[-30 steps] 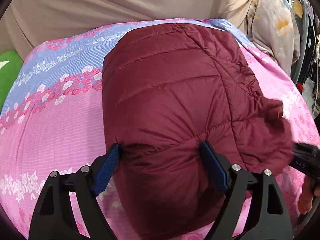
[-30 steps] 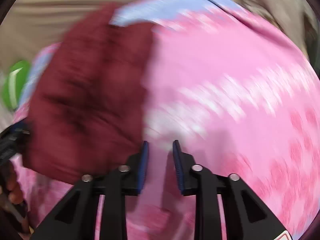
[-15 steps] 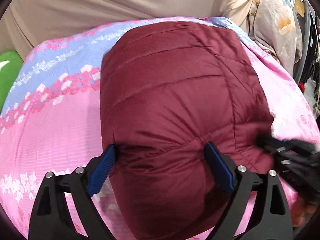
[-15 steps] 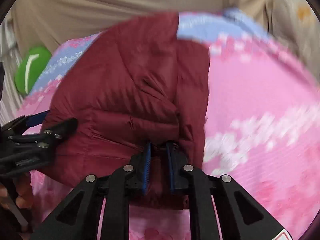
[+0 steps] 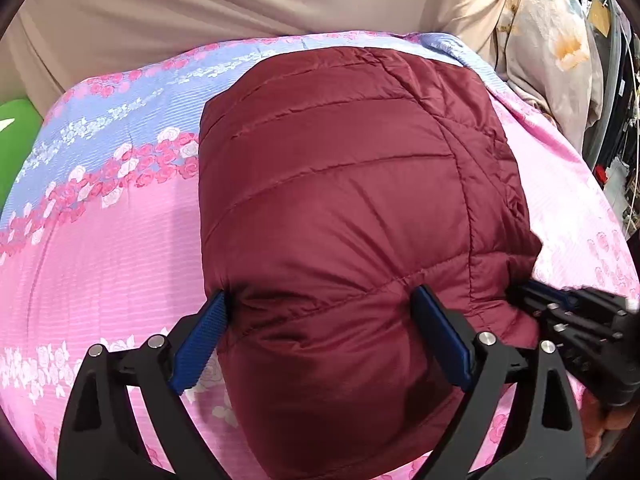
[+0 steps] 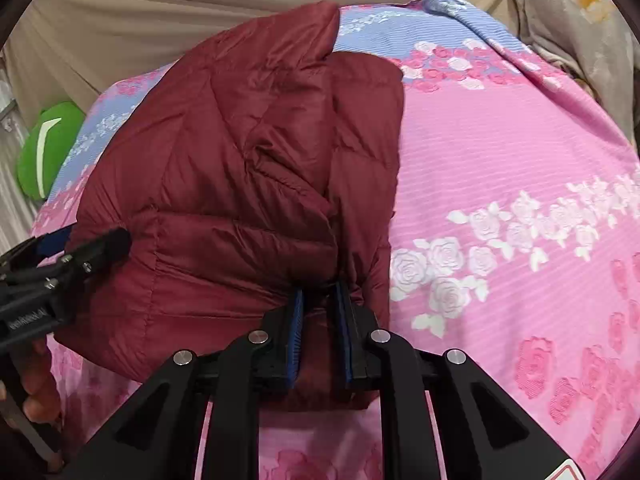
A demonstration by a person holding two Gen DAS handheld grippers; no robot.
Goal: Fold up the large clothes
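— Where is the coat lying?

— The maroon quilted puffer jacket (image 5: pixel 340 208) is lying folded into a thick bundle on the pink and lavender bedspread printed with roses (image 5: pixel 100 248), which is reaching back to a beige cloth backdrop (image 5: pixel 200 4).

— What is the left gripper (image 5: pixel 320 332) doing?

— Its blue-padded fingers (image 5: pixel 200 340) are standing wide apart, straddling the near end of the bundle, one pad against each side. It is spread, not pinching.

— And the right gripper (image 6: pixel 320 332)?

— Its jaws are drawn nearly together, clamping a fold of the jacket at the bundle's near right edge. Maroon fabric is showing between the pads.

— Is anything readable?

— There is white lettering on the black body of the left gripper in the right wrist view, but it is too small and skewed to make out. A red-edged sticker (image 6: pixel 568 472) is peeking in at the bottom corner, mostly cut off.

— What else is around?

— A green cushion with a white curved mark (image 6: pixel 48 148) is sitting off the bed's far left corner, and a pale floral fabric (image 5: pixel 552 44) is hanging at the far right.
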